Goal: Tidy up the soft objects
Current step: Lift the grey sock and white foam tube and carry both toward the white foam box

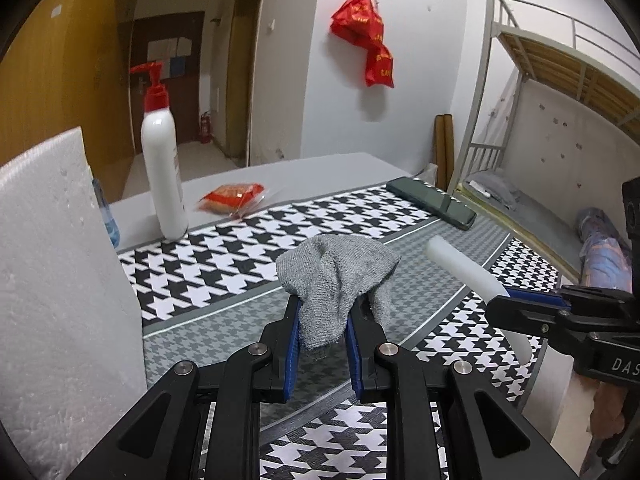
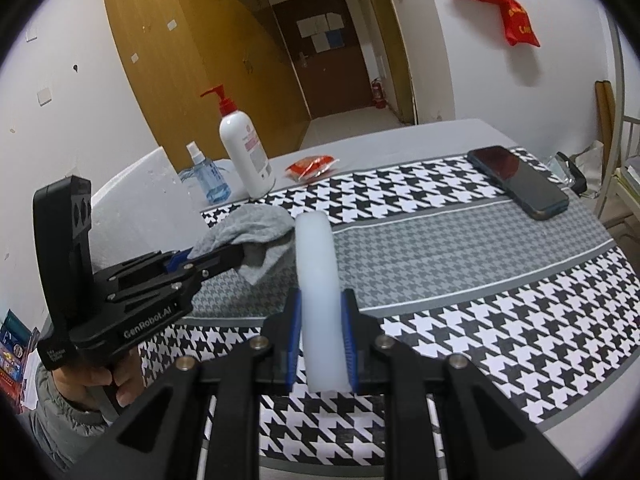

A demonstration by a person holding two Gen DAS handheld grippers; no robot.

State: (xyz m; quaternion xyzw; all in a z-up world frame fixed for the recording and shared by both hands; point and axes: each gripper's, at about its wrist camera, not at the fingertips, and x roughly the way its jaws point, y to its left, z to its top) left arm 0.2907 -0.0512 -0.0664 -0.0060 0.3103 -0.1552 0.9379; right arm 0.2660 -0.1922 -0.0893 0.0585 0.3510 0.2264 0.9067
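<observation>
Above the houndstooth cloth (image 2: 460, 232) on the table (image 2: 400, 140), I hold one soft thing in each gripper. My left gripper (image 1: 322, 320) has its fingers pinching the grey sock (image 1: 336, 276), which hangs crumpled over the cloth's grey band. My right gripper (image 2: 320, 328) has its fingers pressed on the white foam roll (image 2: 316, 280), which sticks out forward over the same cloth.

I judge that both things are picked up and are being carried; the placing is not yet done. Where they should go I cannot tell from these views. The next move, I think, calls for bringing both to one spot on the cloth, clear of the phone (image 2: 516, 192) at its far right corner and the pump bottle (image 2: 246, 152) at its far left edge.

Both grippers point forward and downward toward the cloth, the left one beside the right.
</observation>
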